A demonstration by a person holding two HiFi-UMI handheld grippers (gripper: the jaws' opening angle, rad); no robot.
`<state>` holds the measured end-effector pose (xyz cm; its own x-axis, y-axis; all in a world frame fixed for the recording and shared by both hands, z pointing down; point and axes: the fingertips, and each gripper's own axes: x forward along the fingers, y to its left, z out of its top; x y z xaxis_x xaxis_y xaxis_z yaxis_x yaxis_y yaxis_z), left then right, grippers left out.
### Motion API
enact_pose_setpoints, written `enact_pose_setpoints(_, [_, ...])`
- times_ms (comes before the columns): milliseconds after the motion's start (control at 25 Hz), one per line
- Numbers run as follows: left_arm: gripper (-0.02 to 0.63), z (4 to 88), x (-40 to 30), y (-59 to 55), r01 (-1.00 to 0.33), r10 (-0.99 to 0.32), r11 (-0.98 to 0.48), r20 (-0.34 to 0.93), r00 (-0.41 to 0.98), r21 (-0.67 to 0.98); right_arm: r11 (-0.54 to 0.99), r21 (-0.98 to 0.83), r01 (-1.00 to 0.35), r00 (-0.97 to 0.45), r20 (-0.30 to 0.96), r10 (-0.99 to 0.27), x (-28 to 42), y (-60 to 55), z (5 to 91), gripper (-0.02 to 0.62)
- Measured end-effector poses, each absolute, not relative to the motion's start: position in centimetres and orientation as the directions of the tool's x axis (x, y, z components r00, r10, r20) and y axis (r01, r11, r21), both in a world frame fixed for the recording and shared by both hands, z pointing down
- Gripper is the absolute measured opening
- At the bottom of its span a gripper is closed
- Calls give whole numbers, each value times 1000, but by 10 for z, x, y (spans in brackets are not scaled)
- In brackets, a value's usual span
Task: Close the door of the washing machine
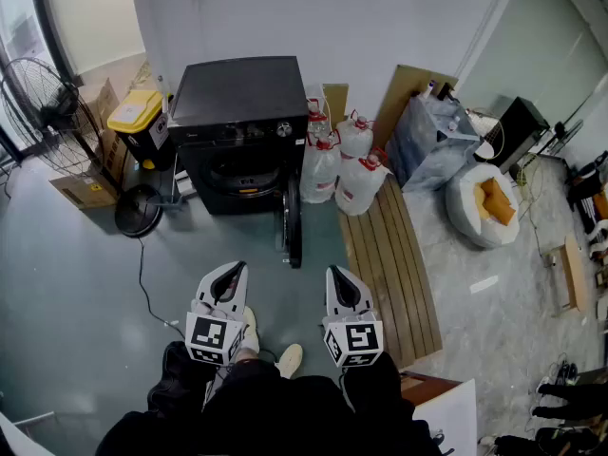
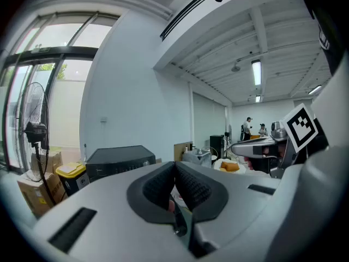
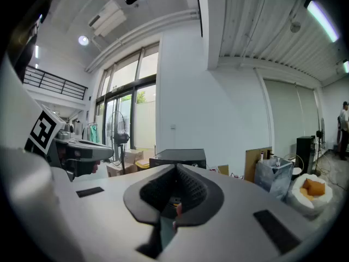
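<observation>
grey floor (image 1: 76, 255) (glossy), washing machine door (image 1: 292, 224) open, left claw (image 1: 228, 272) and right claw (image 1: 340, 275) closed

White wall (image 1: 380, 17), grey-green floor (image 1: 66, 274), standing fan (image 1: 57, 103) beside tall windows (image 3: 128, 119), wooden slat board (image 1: 394, 264), ceiling strip light (image 2: 256, 72).

The grey-green floor (image 1: 66, 293) fills the lower left of the frame. At upper centre the black washing machine (image 1: 242, 112) stands on it, its door (image 1: 292, 226) swung open. To the left sit a yellow-lidded bin (image 1: 136, 114), a cardboard box (image 1: 81, 188) and a standing fan (image 1: 38, 103), and a black cable (image 1: 142, 283) trails downward. Just right of the machine stand clear water jugs (image 1: 337, 174). A slatted wooden board (image 1: 394, 274) lies flat below them, and a white beanbag (image 1: 480, 207) rests at far right.
</observation>
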<state>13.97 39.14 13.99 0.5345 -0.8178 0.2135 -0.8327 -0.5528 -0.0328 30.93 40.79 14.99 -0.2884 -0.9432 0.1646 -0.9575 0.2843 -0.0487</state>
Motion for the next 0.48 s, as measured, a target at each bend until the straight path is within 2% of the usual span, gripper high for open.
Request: enact_pose_setpoints(480, [24, 154, 132, 380, -829, -808, -559, 232, 542, -12, 268, -63, -961, -275, 206, -939, 301, 400, 171, 17])
